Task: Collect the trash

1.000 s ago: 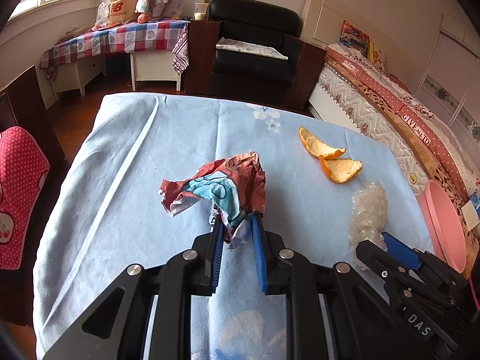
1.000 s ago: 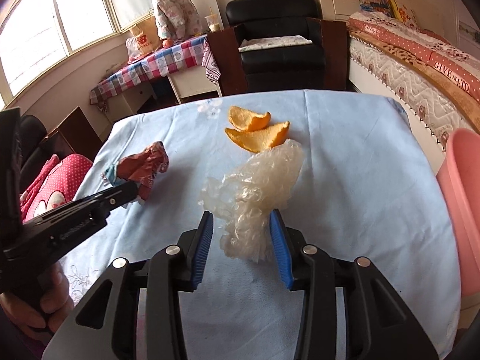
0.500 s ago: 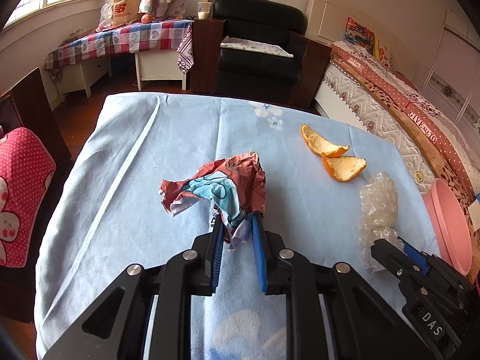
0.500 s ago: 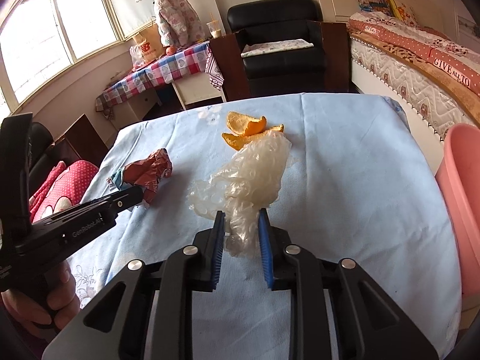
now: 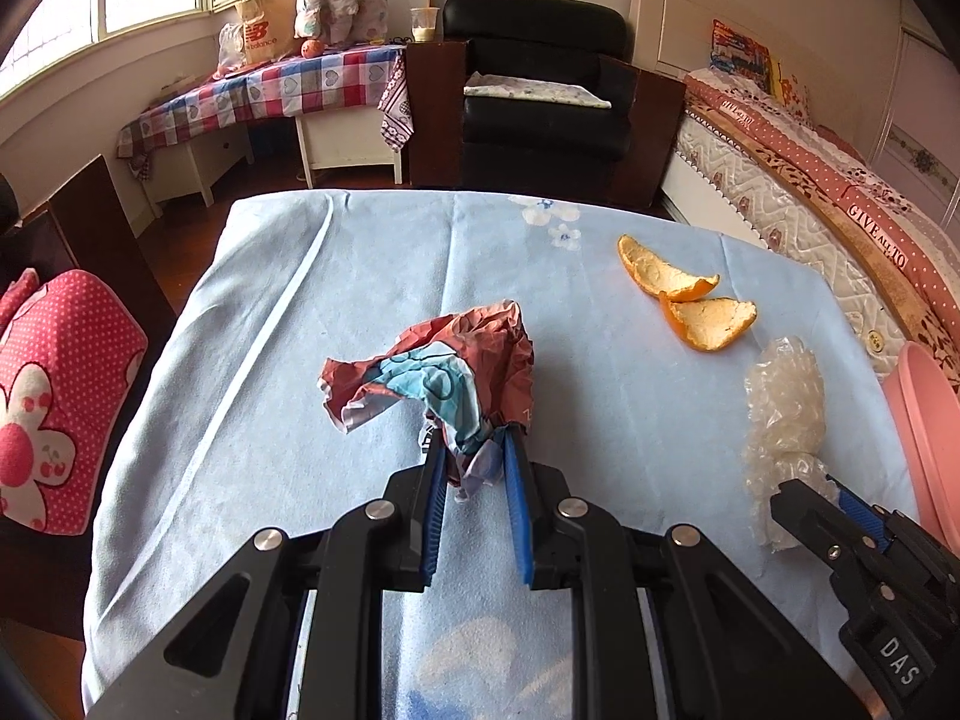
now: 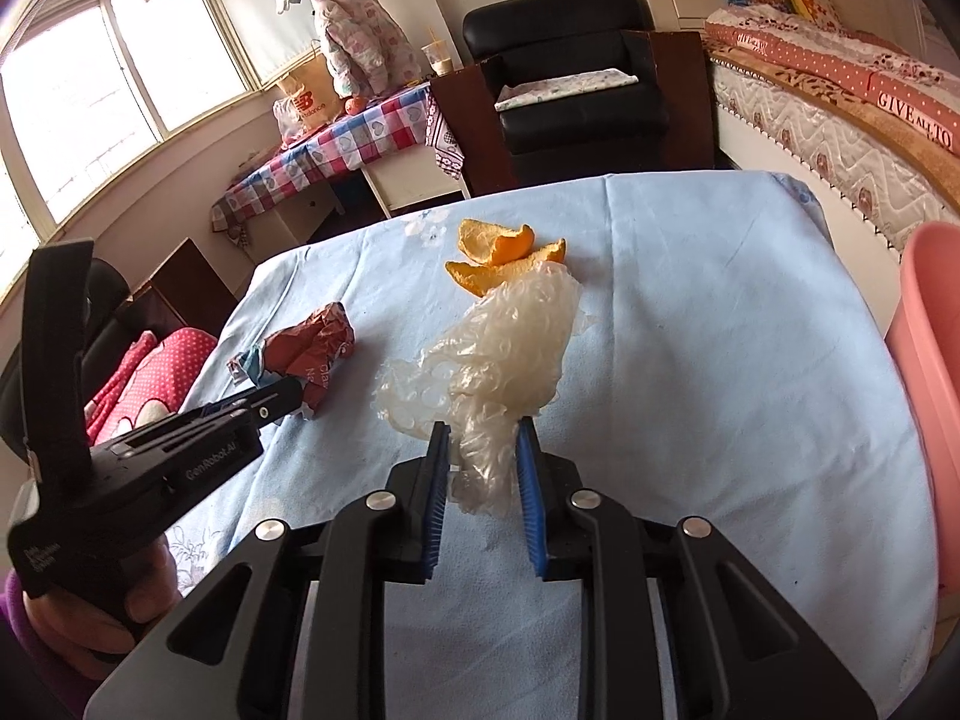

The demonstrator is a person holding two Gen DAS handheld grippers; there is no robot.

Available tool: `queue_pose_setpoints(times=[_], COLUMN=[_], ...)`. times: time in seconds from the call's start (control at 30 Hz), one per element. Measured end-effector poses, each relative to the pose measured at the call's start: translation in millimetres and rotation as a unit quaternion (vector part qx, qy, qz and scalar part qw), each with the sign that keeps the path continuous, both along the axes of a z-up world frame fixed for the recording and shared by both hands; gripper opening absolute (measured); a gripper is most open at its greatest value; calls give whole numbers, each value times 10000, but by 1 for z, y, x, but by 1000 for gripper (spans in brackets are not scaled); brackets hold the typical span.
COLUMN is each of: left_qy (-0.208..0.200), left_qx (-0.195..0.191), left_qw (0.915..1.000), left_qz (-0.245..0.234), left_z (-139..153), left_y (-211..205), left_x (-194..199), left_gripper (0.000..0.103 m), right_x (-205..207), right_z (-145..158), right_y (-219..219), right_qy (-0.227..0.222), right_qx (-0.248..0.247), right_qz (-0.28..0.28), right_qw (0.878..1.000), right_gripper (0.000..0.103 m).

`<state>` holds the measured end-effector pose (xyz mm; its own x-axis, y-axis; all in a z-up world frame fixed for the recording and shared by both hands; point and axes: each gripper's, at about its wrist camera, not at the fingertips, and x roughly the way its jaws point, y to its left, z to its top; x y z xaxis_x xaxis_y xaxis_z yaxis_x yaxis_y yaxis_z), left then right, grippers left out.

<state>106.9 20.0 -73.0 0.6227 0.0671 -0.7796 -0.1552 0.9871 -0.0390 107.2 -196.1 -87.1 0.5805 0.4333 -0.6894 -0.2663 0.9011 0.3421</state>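
Closed further within the last moment, right tool (image 6: 483, 450), blue pads now pinching the tail of the crinkled clear plastic film (image 6: 498, 354); no longer standing wide around it as a second earlier. Left tool (image 5: 471, 468) unchanged, clenched on the lower tip of the crumpled red-and-blue paper wrapper (image 5: 444, 372). Both pieces near the front of the pale blue cloth-covered worktop (image 5: 336, 312), bulk resting on or just above the cloth. Two orange peel pieces (image 5: 690, 300) farther back, untouched, the film's far end seeming to reach them in the right wrist view, though apart in the left. Pink plastic bin (image 6: 927, 324) at the worktop's right edge.

Risks, judged from the grips: both holds on thin trailing ends only, so likely to slip or tear under a quick lift. Springy film may slide out from between smooth pads. Could also drag a peel along if truly touching. Loose cloth may wrinkle and catch a low pad.

Hard to make out: how deep either piece sits between the pads, bodies of the tools blocking the view. Bin cut off by the frame, opening and contents unseen. Print on the wrapper unreadable.
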Motion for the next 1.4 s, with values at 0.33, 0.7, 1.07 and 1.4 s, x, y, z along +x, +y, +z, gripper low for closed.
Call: queue_pose_setpoints(times=[0.33,0.7,1.07,1.4], left_qy=[14,44,33,-160], left_qx=[219,327,290,206], left_qw=[9998,9995,9996,9996], left_qz=[39,16,-10,-126], left_z=[0,2,6,26], left_y=[-10,-18,-23,-34], left_x=[-2,-1,-7,-20], left_gripper=[18,18,17,17], right_x=[-1,-3,-10,-24], right_z=[1,5,10,22], right_y=[-2,-8,-15,-28], right_qy=[64,70,28,-124], right_qx=[137,268,304,294], right_qz=[97,35,-4,-142], right_qw=[9998,9996,9995,9994], right_gripper=[22,22,22,22])
